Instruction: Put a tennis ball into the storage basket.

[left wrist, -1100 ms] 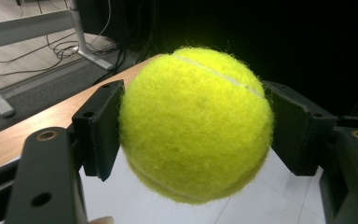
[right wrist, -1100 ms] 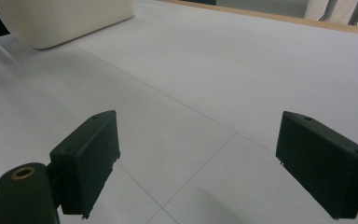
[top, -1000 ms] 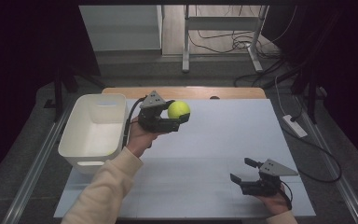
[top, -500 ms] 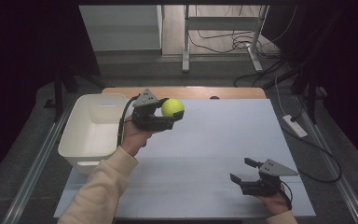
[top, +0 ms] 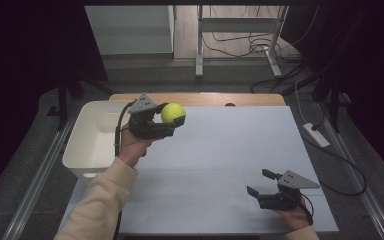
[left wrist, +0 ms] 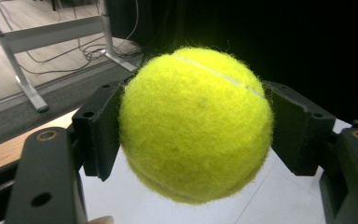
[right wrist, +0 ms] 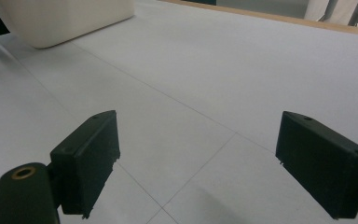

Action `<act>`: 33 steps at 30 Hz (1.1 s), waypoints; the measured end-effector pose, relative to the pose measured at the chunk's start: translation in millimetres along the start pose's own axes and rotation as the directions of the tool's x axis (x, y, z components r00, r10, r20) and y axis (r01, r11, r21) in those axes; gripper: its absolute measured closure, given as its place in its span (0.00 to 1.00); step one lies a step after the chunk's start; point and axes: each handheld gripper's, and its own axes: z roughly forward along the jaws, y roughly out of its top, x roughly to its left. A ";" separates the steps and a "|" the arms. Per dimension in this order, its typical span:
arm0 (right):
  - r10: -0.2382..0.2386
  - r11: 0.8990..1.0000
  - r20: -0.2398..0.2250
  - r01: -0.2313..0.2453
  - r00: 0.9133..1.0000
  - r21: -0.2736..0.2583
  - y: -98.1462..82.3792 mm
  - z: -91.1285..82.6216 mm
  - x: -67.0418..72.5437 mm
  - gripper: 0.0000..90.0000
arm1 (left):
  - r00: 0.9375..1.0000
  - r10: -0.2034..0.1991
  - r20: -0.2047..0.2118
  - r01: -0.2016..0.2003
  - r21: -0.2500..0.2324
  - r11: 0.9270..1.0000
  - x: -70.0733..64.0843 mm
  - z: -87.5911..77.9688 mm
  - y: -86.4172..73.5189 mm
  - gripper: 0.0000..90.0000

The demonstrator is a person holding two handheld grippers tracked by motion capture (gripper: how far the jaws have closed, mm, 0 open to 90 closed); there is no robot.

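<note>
A yellow-green tennis ball (top: 172, 112) (left wrist: 196, 123) is clamped between the jaws of my left gripper (top: 172, 121), which holds it in the air over the table's far left, just right of a white bin (top: 92, 137). In the left gripper view both black pads (left wrist: 100, 128) press on the ball's sides. Near the front right of the white table (top: 230, 150) my right gripper (top: 260, 182) (right wrist: 205, 163) rests low, its jaws wide apart with nothing between them.
The white bin (right wrist: 60, 18) stands at the table's left edge, seemingly with nothing in it. A wooden strip (top: 240, 99) borders the far edge. Beyond lie desk legs, cables and a power strip (top: 316, 135) on the floor.
My left gripper has carried the ball a little leftward and toward the far side, nearer the bin. The right gripper has stayed where it was.
</note>
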 end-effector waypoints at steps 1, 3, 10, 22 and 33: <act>0.000 1.000 0.000 0.000 1.000 0.000 0.0 0.0 0.0 0.15 | 1.000 -0.005 -0.007 0.005 -0.003 1.000 2.3 -3.0 -0.6 0.30; 0.001 1.000 0.000 -0.001 1.000 0.001 0.0 0.1 0.0 0.15 | 1.000 -0.008 -0.011 0.008 -0.005 1.000 3.7 -4.7 -1.1 0.30; -0.001 1.000 0.001 0.001 1.000 0.002 0.3 0.2 0.4 0.15 | 0.999 -0.035 -0.031 0.035 -0.010 0.999 13.0 -16.4 -7.4 0.30; -0.001 1.000 0.000 0.001 1.000 0.001 0.3 0.5 0.4 0.15 | 0.996 -0.054 -0.066 0.053 -0.012 0.999 24.2 -26.1 -11.1 0.30; -0.002 1.000 0.001 0.002 1.000 0.002 0.3 0.7 0.7 0.15 | 0.994 -0.059 -0.094 0.058 -0.013 0.998 31.7 -32.7 -11.4 0.30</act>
